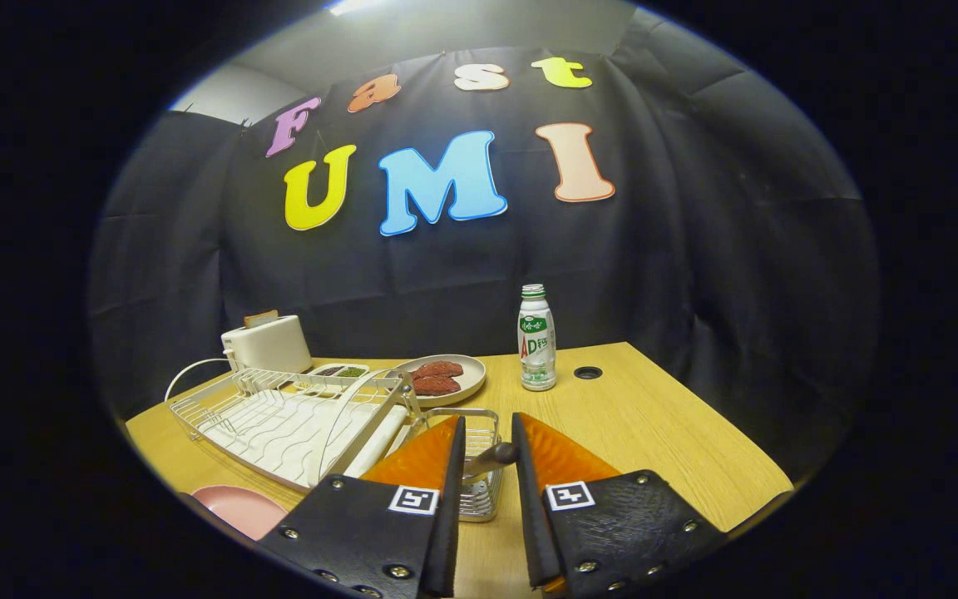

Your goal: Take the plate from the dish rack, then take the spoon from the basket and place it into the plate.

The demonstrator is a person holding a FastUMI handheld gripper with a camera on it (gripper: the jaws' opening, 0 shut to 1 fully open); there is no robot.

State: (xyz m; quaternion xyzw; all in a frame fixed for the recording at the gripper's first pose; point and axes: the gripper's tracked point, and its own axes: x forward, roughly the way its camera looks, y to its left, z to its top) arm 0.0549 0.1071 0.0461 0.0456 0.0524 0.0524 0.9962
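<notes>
Nearest to you are the gripper's (pixel 489 453) two fingers, held a little apart with a narrow gap between them. In that gap sits the rounded end of the spoon (pixel 491 457) handle, standing up out of the wire basket (pixel 479 474) just ahead of the fingers. You cannot tell whether the fingers actually press on the handle or only flank it.

The basket hangs at the right end of the dish rack (pixel 279 416), which stretches away to the left across the wooden table (pixel 662 433). The rack's white tray shows through the wires. The pink plate (pixel 242 506) lies flat on the table at the near left, just in front of the rack and beside your left finger.

Beyond the rack, a white toaster (pixel 267 343) stands at the far left with a slice of bread (pixel 260 318) poking out of it. To its right sits a small dish (pixel 339 372) with something green, then a beige plate (pixel 450 378) holding dark red pieces. Further right, a white bottle (pixel 536 337) with a green cap stands upright, near a round hole (pixel 587 373) in the tabletop.
</notes>
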